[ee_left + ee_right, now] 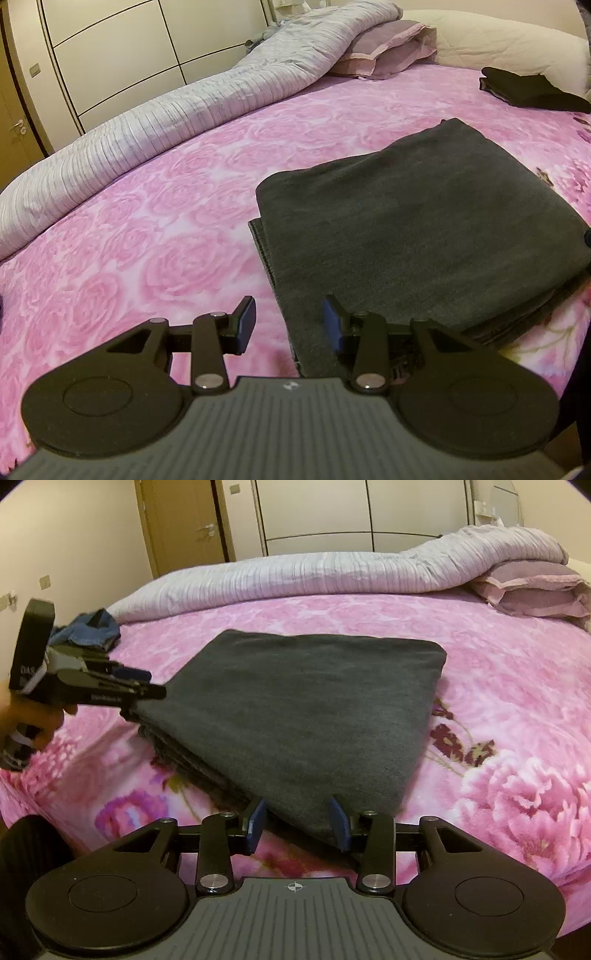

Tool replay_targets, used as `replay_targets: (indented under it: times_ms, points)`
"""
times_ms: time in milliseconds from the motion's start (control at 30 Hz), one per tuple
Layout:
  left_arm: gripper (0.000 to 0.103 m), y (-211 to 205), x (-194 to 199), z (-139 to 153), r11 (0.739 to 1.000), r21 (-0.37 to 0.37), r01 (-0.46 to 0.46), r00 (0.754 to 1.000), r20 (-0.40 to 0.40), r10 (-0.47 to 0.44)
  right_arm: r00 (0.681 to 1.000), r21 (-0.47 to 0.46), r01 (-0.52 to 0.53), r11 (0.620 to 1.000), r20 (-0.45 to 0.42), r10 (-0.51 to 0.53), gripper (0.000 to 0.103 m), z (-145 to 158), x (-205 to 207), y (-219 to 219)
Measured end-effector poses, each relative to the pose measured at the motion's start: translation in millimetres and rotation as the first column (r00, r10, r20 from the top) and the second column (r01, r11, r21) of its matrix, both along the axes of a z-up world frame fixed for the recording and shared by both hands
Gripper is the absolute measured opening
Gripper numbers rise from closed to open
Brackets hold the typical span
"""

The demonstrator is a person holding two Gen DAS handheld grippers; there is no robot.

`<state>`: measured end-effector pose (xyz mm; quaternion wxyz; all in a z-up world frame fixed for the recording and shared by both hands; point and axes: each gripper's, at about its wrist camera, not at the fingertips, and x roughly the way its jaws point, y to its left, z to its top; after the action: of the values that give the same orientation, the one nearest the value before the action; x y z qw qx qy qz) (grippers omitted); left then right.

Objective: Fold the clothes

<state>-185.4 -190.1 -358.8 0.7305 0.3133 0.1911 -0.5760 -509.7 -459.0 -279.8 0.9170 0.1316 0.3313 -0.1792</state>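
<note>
A dark grey garment (424,221) lies folded into a thick square on the pink rose bedspread (147,229). My left gripper (290,321) hovers at its near left edge, jaws apart, with that edge running between the blue pads untouched. In the right wrist view the same garment (295,709) fills the middle. My right gripper (298,825) stands open around its near corner, and the pads do not press the cloth. The left gripper (147,690), held by a hand (33,720), is at the garment's left corner.
A rolled pale quilt (166,114) runs along the bed's far side, with mauve pillows (388,51) beside it. A folded black garment (532,88) lies at the far right. A heap of blue clothes (92,631) sits at the bed's left. Wardrobe doors (317,509) stand behind.
</note>
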Motion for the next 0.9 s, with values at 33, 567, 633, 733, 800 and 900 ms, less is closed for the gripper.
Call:
replay_targets:
  times_ms: [33, 567, 633, 733, 800, 900]
  points:
    - [0.042, 4.3, 1.3, 2.3, 1.000, -0.010, 0.001, 1.000, 0.008, -0.001, 1.000, -0.020, -0.013, 1.000, -0.021, 0.013, 0.044, 0.1, 2.8, 2.1]
    - [0.083, 89.5, -71.2, -14.8, 0.919, -0.014, 0.395, 0.828, 0.439, -0.349, 0.882, -0.625, -0.439, 0.646, -0.438, 0.177, 0.063, -52.0, 24.4, 84.6]
    - [0.083, 85.4, -81.6, -21.7, 0.905, 0.014, 0.425, 0.804, 0.454, -0.384, 0.866, -0.656, -0.470, 0.591, -0.471, 0.166, 0.069, -63.1, 32.4, 83.7]
    - [0.084, 76.9, -97.1, -30.8, 0.884, 0.039, 0.466, 0.766, 0.483, -0.425, 0.847, -0.691, -0.515, 0.507, -0.500, 0.179, 0.067, -67.9, 36.8, 80.8]
    - [0.085, 70.8, -106.8, -36.7, 0.870, 0.056, 0.491, 0.738, 0.503, -0.449, 0.854, -0.672, -0.502, 0.544, -0.484, 0.189, 0.040, -59.5, 39.1, 68.2]
    - [0.087, 55.1, -122.1, -49.8, 0.854, 0.110, 0.509, 0.664, 0.581, -0.471, 0.863, -0.659, -0.492, 0.569, -0.455, 0.219, 0.023, -41.1, 38.3, 60.0]
